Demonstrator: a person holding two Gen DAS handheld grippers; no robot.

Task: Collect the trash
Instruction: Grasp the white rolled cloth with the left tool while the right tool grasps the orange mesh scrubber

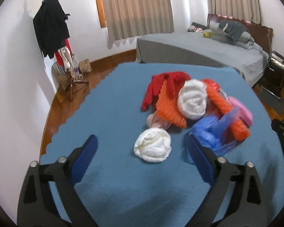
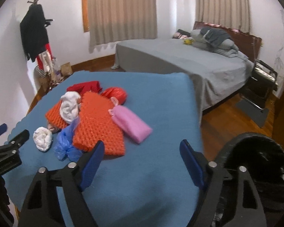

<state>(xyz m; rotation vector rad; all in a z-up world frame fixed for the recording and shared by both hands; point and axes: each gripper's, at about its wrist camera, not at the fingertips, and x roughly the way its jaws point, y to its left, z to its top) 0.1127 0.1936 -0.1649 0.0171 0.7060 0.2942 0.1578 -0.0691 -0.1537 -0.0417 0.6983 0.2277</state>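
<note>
Trash pile [image 2: 89, 121] sat mid-desk [image 1: 104, 113] on blue cloth, both tools, left tool [image 1: 142, 145] and right tool [image 2: 142, 151], spread apart and empty; best was probably pinching the near white wad [image 1: 152, 144] squarely.

We carry two matching tools. Our left hand-held gripper [image 1: 142, 151] has two matte black plastic arms with triangular cut-outs, each ending in a flat, ribbed blue pad; round silver pivot pins [image 1: 62, 159] sit at the linkage joints. Our right hand-held gripper [image 2: 141, 154] is built the same way: black arms, blue ribbed fingers [image 2: 189, 158], silver pins. Small pale screws dot the black arm seen from the side.
</note>
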